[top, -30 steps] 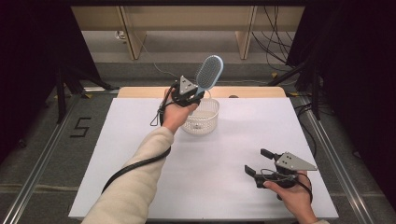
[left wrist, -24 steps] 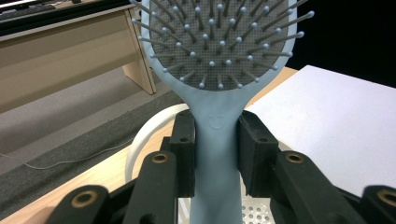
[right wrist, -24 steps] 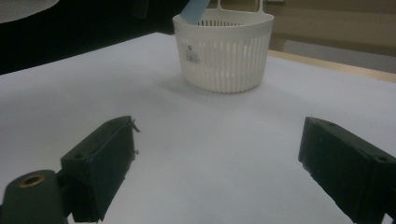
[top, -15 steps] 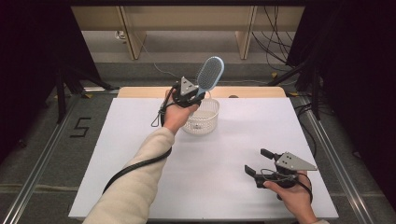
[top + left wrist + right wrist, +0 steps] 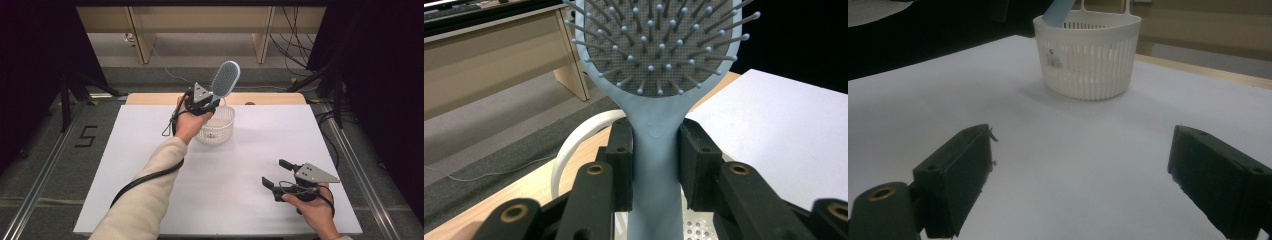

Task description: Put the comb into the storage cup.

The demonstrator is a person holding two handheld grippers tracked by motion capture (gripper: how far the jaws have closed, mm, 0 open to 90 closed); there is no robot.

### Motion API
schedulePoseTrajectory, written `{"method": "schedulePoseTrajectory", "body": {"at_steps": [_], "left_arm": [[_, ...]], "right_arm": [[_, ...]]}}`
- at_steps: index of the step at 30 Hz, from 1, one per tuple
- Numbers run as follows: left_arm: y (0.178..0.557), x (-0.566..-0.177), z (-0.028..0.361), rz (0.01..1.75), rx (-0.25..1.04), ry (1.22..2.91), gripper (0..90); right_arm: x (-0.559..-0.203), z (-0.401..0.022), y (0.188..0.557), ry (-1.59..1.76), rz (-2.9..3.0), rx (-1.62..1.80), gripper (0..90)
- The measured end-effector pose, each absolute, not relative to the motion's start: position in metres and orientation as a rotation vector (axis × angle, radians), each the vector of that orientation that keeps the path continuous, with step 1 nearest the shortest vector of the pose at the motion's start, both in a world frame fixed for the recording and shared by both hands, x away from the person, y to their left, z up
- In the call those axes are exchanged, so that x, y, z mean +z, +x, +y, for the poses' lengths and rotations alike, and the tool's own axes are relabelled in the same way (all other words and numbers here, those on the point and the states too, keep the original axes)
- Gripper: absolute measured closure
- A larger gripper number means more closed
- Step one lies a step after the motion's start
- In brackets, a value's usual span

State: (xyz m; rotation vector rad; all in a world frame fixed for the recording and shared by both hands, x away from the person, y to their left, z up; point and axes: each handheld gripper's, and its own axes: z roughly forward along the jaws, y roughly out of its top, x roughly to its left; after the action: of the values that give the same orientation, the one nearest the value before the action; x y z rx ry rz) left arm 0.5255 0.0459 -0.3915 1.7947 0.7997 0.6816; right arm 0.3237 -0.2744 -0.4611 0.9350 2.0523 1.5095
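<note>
My left claw (image 5: 655, 165) clamps the pale-blue plastic hairbrush (image 5: 659, 80); right claw (image 5: 1078, 185) open, empty. White slotted basket (image 5: 1088, 55) label unreadable.

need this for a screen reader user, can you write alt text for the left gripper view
The left gripper clamps its two black jaws on the handle of a light blue hairbrush, bristles facing the camera. Below and behind it curves the rim of a white basket, on a white table.
</note>
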Motion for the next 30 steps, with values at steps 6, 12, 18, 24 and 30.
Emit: {"method": "schedulePoseTrajectory", "body": {"at_steps": [6,12,18,24,30], "left_arm": [[0.526,-0.392,0.045,0.798,0.683,1.797,69.6],[0.526,-0.395,0.045,0.799,0.679,1.798,69.6],[0.526,-0.398,0.045,0.799,0.678,1.804,69.6],[0.526,-0.399,0.044,0.796,0.681,1.809,69.6],[0.526,-0.402,0.044,0.785,0.693,1.817,69.6]], "right_arm": [[-0.461,-0.274,0.324,0.936,2.053,1.509,11.5],[-0.461,-0.274,0.324,0.934,2.054,1.511,11.5],[-0.461,-0.275,0.324,0.935,2.055,1.509,11.5],[-0.461,-0.274,0.324,0.934,2.056,1.509,11.5],[-0.461,-0.274,0.324,0.935,2.057,1.512,11.5]]}}
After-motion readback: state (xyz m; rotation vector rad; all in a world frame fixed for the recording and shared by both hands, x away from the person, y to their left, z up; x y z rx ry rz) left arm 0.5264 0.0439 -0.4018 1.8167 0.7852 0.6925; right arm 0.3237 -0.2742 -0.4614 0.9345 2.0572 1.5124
